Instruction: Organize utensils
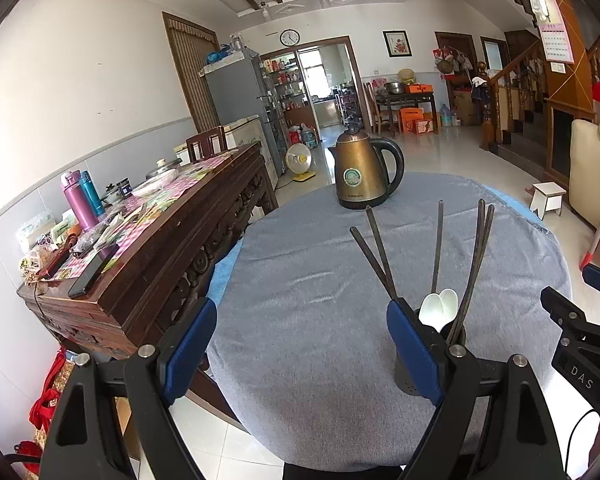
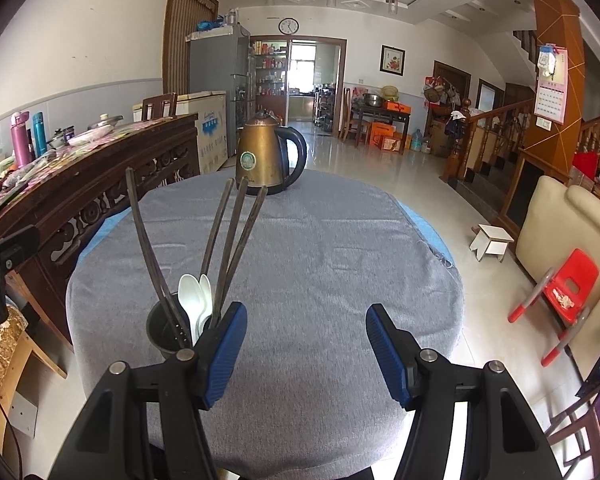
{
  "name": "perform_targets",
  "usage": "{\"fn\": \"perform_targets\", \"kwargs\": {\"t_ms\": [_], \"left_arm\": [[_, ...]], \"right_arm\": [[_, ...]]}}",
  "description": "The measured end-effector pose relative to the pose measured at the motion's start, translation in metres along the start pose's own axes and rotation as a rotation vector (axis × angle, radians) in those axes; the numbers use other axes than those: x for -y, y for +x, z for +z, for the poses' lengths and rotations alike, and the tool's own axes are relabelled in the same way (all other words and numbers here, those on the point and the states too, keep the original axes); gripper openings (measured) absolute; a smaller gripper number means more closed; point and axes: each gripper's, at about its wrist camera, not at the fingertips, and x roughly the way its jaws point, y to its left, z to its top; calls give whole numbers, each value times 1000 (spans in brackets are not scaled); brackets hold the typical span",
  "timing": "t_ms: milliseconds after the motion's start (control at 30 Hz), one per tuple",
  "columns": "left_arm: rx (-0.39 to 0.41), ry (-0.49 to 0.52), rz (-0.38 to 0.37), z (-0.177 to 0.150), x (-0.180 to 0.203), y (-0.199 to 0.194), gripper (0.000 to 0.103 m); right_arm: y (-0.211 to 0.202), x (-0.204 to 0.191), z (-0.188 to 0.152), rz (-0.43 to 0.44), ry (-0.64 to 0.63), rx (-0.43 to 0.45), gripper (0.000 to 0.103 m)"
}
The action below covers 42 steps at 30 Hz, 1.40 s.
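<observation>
A dark metal utensil holder (image 2: 165, 330) stands on the grey tablecloth (image 2: 300, 248) near the table's front. Several dark chopsticks (image 2: 236, 232) and white plastic spoons (image 2: 194, 300) stick up out of it. In the left wrist view the same holder (image 1: 414, 376) sits just behind the right finger, with chopsticks (image 1: 440, 248) and spoons (image 1: 440, 304) rising from it. My left gripper (image 1: 300, 328) is open over bare cloth, nothing between its blue pads. My right gripper (image 2: 306, 332) is open too, to the right of the holder, with nothing in it.
A brass-coloured electric kettle (image 2: 266, 156) stands at the table's far side. A carved wooden sideboard (image 1: 148, 248) crowded with bottles and packets runs along the left. A white stool (image 2: 492, 242), a red child's chair (image 2: 560, 296) and a cream sofa (image 2: 568, 232) stand to the right.
</observation>
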Motion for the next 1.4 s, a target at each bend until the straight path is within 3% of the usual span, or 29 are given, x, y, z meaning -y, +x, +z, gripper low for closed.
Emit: {"fn": "perform_targets", "kwargs": {"t_ms": [1400], "left_arm": [[-9, -19, -17, -6, -2, 2, 87]], "right_arm": [[-4, -5, 7, -1, -16, 12, 66]]}}
